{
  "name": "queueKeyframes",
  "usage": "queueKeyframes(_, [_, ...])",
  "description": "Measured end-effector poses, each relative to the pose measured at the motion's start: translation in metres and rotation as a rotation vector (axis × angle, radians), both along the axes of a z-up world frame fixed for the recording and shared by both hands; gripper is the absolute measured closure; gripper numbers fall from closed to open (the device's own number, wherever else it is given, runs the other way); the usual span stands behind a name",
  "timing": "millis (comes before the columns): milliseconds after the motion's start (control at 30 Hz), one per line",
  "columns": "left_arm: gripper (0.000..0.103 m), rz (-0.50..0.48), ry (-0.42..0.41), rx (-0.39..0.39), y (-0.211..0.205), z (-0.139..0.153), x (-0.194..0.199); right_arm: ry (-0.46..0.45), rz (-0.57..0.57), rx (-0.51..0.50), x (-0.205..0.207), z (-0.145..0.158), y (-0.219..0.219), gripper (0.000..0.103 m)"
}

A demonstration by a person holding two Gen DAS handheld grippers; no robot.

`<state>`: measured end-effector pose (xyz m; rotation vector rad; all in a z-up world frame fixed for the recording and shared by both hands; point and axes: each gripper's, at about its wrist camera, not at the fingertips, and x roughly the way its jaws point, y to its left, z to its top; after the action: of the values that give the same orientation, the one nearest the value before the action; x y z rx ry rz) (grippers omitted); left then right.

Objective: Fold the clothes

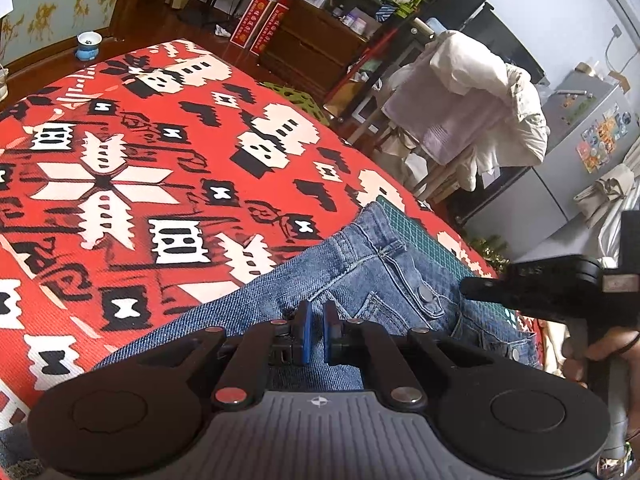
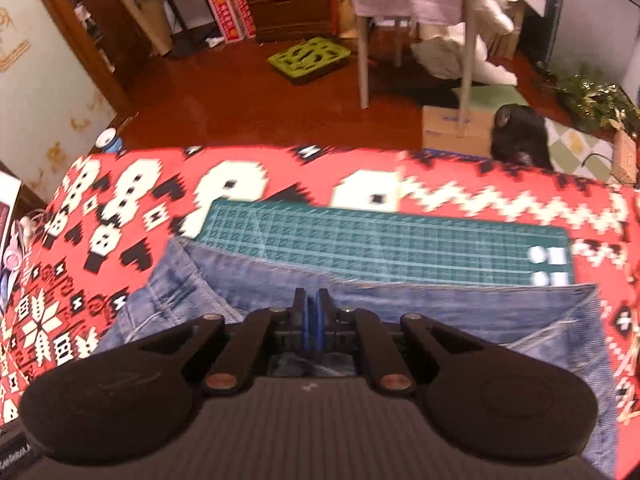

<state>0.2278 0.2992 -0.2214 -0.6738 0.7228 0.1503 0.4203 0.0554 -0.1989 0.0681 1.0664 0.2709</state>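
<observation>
Blue jeans [image 1: 360, 276] lie on a table covered by a red patterned cloth [image 1: 120, 168], waistband and button toward the right. My left gripper [image 1: 317, 312] sits low over the middle of the jeans, its blue pads [image 1: 306, 332] drawn in to a narrow gap with denim showing between them. My right gripper [image 1: 466, 288] reaches in from the right, its tip at the waistband by the button. In the right wrist view the jeans [image 2: 400, 304] partly cover a green cutting mat [image 2: 380, 240]. There the right gripper [image 2: 313, 304] is shut, with no fabric visible between the pads.
A hand [image 1: 600, 350] holds the right gripper's handle. Beyond the table's far edge are a wooden floor [image 2: 240, 92], a clothes rack draped with white garments [image 1: 464, 96], a cardboard box [image 2: 452, 132], a green crate [image 2: 308, 56] and wooden drawers [image 1: 316, 40]. A small blue cup [image 1: 88, 46] stands far left.
</observation>
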Motion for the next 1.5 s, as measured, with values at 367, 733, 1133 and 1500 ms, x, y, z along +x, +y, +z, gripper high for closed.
queueKeyframes(367, [0.098,-0.018,-0.002,0.02,-0.004,0.001,0.001,-0.023,-0.113,-0.022,0.02,0.009,-0.019,0.099])
queueKeyframes(733, [0.098,-0.026,-0.004,0.028,-0.008,0.003,0.001,-0.036,-0.22,-0.149,0.004,0.044,-0.135,0.098])
queueKeyframes(1133, [0.098,-0.034,0.007,0.047,-0.012,-0.001,0.004,-0.016,-0.258,-0.146,-0.003,0.008,-0.159,0.094])
queueKeyframes(1500, [0.098,-0.034,0.008,0.042,-0.011,-0.001,0.003,-0.043,-0.336,-0.034,-0.012,0.021,-0.172,0.097])
